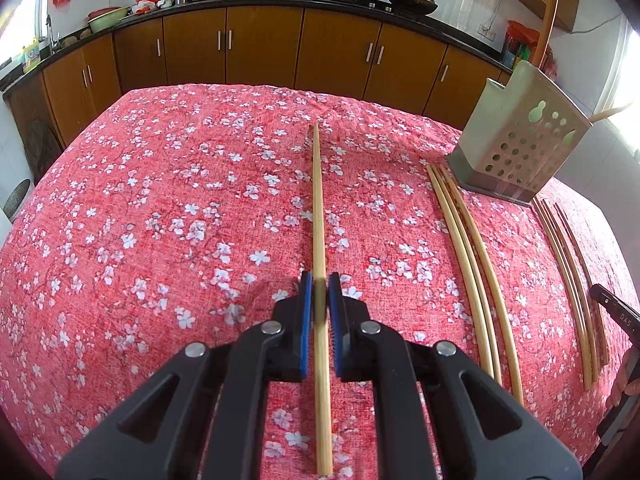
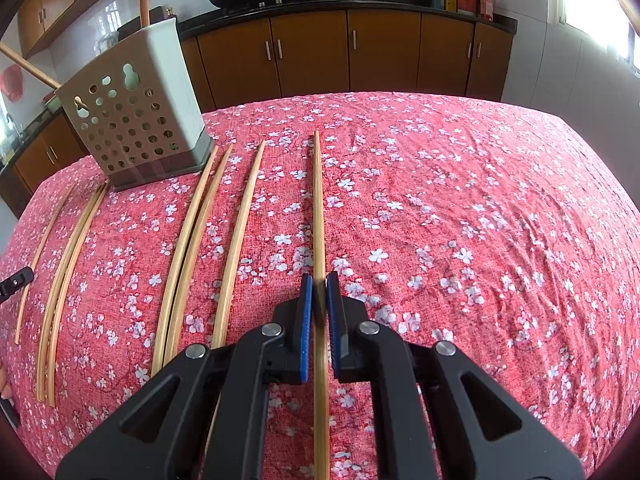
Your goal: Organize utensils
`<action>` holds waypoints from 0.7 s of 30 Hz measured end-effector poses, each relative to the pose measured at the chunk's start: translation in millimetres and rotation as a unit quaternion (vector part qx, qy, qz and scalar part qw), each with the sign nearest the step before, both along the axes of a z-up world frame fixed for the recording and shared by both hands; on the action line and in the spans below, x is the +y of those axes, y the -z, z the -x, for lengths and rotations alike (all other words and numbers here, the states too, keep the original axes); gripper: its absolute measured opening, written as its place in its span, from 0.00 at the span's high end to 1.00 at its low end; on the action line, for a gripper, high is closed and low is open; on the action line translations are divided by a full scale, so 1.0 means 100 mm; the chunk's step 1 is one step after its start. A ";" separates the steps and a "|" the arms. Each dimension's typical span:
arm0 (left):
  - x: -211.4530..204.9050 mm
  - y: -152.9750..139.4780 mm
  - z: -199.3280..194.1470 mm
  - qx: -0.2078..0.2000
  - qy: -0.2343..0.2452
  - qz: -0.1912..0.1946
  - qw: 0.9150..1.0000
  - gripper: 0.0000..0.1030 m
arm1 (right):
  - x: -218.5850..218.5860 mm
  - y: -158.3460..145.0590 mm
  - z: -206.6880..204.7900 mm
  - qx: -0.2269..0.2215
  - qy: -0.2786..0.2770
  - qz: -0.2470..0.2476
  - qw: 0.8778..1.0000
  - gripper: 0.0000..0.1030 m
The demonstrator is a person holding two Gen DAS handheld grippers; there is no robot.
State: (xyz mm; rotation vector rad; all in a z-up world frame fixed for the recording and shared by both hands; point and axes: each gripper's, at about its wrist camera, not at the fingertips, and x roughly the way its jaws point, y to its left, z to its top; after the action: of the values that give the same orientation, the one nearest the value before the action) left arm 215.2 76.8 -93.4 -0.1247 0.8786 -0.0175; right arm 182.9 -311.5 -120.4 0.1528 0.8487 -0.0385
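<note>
At the near edge, left gripper (image 1: 320, 292): its jaws are pressed together on a single bamboo chopstick (image 1: 319, 208), which is pinched near its thicker end, the tip reaching out over the tablecloth.

At the near edge, right gripper (image 2: 319, 290): its jaws are likewise pinched on a second chopstick (image 2: 318, 208), held the same way.

Risk, pivoting: each stick is clamped at one narrow point along a long shaft, so a quick swing could be expected to rotate it between the pads.

Risk, slipping: smooth bamboo against a small pad area may slide out if tilted tip-down.

Middle ground, loose chopsticks (image 2: 200, 248): several more lie in rough parallel rows on the floral tablecloth (image 2: 480, 208), between the two grippers; a low pass could scatter them.

Farther, perforated utensil holder (image 2: 136, 116): it stands upright on the cloth beyond the rows, with long wooden handles already standing in it. Its narrow top opening could be missed, or the holder nudged over.

Open room: bare cloth lies wide to the outer side of each gripper.

Far edge: the table's rim falls away toward the kitchen cabinets (image 2: 312, 52), where a dropped stick could roll off.
</note>
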 end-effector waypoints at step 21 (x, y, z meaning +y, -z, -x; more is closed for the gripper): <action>-0.10 -0.02 0.15 0.004 0.008 -0.034 0.999 0.92 | -0.03 -0.02 0.11 -0.001 0.003 -0.020 1.000 0.93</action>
State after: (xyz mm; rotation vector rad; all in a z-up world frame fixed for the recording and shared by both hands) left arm 200.6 66.5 -91.7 -0.0540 0.8864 -0.0025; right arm 171.4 -314.4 -118.0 0.1917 0.8476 -0.0266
